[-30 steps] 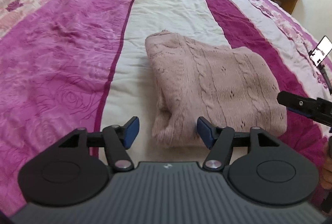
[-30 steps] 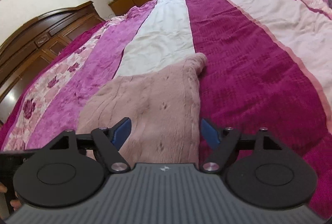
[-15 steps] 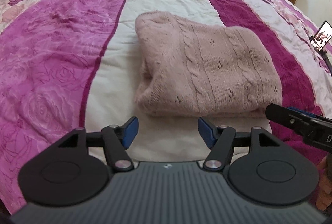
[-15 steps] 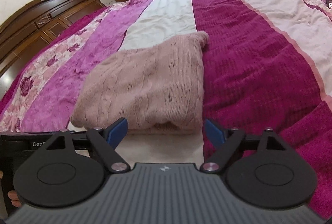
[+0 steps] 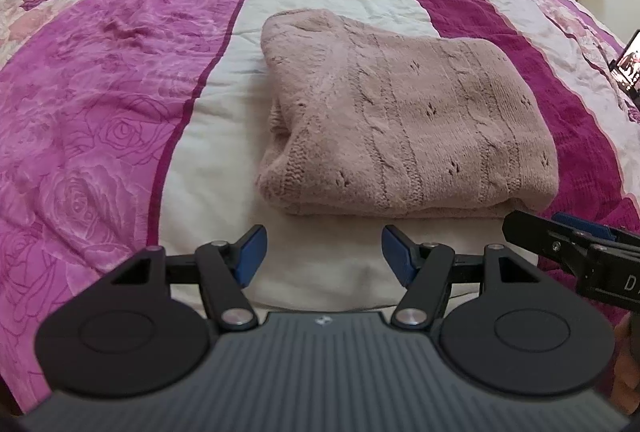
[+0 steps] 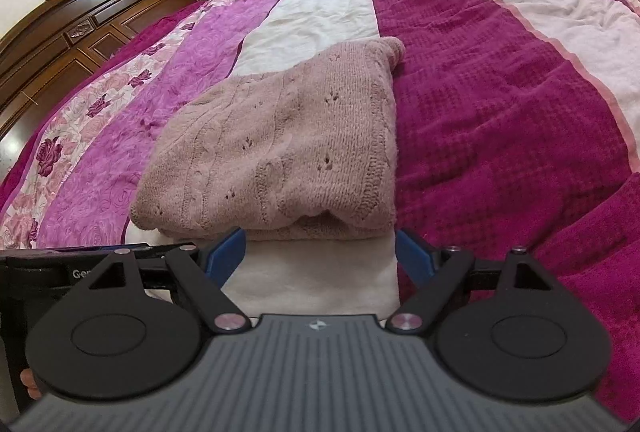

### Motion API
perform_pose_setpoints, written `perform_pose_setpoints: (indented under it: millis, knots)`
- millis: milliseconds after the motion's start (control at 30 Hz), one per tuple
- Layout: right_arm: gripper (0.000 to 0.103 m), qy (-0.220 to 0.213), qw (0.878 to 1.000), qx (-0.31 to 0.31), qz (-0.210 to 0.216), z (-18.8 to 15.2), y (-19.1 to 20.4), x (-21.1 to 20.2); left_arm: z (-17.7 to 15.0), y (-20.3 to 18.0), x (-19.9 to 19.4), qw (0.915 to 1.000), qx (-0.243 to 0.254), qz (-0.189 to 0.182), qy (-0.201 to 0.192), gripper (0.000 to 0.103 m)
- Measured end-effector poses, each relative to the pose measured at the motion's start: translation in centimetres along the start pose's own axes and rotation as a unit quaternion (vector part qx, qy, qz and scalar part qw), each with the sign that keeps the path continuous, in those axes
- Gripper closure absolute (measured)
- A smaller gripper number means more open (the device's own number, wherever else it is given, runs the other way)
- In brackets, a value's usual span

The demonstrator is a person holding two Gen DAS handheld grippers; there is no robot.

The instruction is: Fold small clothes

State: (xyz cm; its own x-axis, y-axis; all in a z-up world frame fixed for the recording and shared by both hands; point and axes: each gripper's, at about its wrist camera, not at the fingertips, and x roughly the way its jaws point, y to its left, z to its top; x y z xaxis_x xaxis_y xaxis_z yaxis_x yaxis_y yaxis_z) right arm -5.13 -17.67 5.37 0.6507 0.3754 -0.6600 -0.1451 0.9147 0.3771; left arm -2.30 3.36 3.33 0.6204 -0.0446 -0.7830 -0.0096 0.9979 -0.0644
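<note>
Both grippers have backed away from the sweater since the earlier frames: 1 s ago the blue pads sat at or over its near edge, now bare cream stripe shows between pads and knit in both views.

Left to right, left wrist view: floral pink border of the bedspread (image 5: pixel 80 104); cream centre stripe; left gripper (image 5: pixel 322 252), jaws wide apart, holding nothing, hovering just short of the garment; pink cable-knit sweater (image 5: pixel 408 120), folded into a compact rectangle, lying across the cream stripe w/ its right part on the magenta stripe; right gripper's finger tip entering at lower right, beside the sweater's near right corner; a phone (image 5: pixel 628 66) on a stand at far right.

Right wrist view: dark wooden headboard (image 6: pixel 80 28) at left; left gripper's body at lower left; sweater (image 6: pixel 288 148) centre; right gripper (image 6: pixel 320 256), jaws spread wide, empty, near but apart from the folded edge; magenta stripe to the right.

Reading: release plus retreat w/ the garment left squared and stacked suggests the fold is done, approx. complete for this item. Left side layers look slightly loose; a tidy-up may remain.
</note>
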Motion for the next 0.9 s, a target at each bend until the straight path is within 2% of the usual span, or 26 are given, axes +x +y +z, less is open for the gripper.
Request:
perform_pose_setpoints:
  millis: [900]
  knots:
    - [0.016, 0.003, 1.0, 0.004, 0.002, -0.01, -0.11, 0.24, -0.14, -0.29, 0.38, 1.0, 0.005, 0.0, 0.008, 0.038]
